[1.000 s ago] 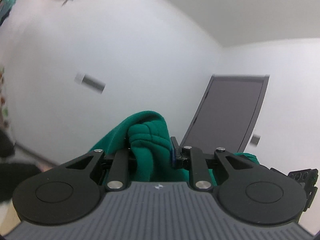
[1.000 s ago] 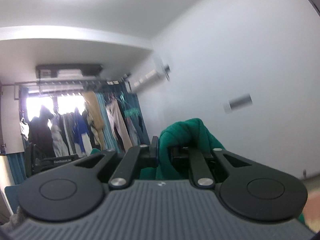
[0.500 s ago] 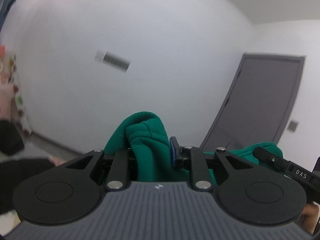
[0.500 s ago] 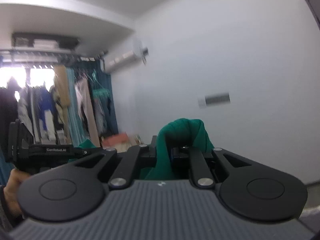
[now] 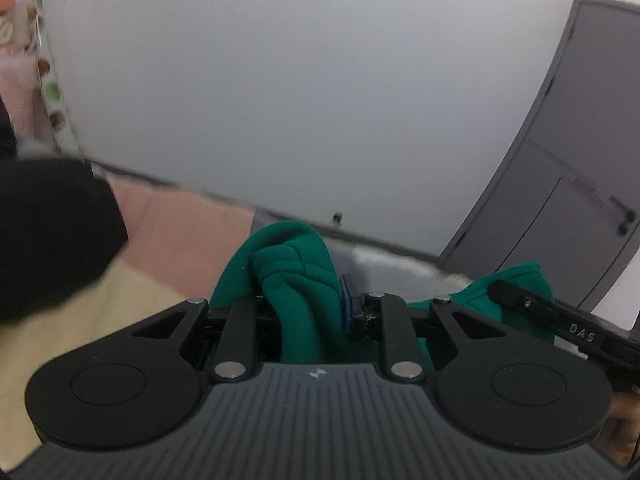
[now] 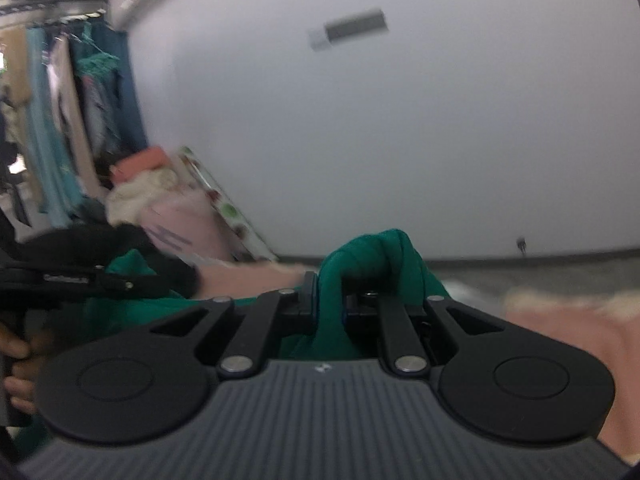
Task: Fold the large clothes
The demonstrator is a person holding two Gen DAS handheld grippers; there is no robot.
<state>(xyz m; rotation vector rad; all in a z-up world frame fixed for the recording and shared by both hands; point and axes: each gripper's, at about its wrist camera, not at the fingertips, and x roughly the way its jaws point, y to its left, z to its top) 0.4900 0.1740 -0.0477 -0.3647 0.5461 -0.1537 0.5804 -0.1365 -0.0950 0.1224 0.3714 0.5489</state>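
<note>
A thick green garment (image 5: pixel 296 280) bunches up between the fingers of my left gripper (image 5: pixel 304 312), which is shut on a fold of it. More of the same green cloth (image 5: pixel 516 292) shows at the right, behind the other gripper's black body (image 5: pixel 568 328). In the right wrist view my right gripper (image 6: pixel 328 304) is shut on another fold of the green garment (image 6: pixel 372 264). The cloth (image 6: pixel 132 280) stretches left toward the left gripper's body (image 6: pixel 72 280), held by a hand (image 6: pixel 16 360).
A pink and cream bed cover (image 5: pixel 160 248) lies below, with a black garment (image 5: pixel 48 232) on it at the left. A white wall and a grey door (image 5: pixel 568 184) stand ahead. Hanging clothes (image 6: pixel 60 120) and a pile of laundry (image 6: pixel 160 200) fill the left of the right wrist view.
Both grippers have dropped and tipped downward with the green garment still pinched. The ceiling has left both views; the bed cover, floor edge and black garment have come in.
</note>
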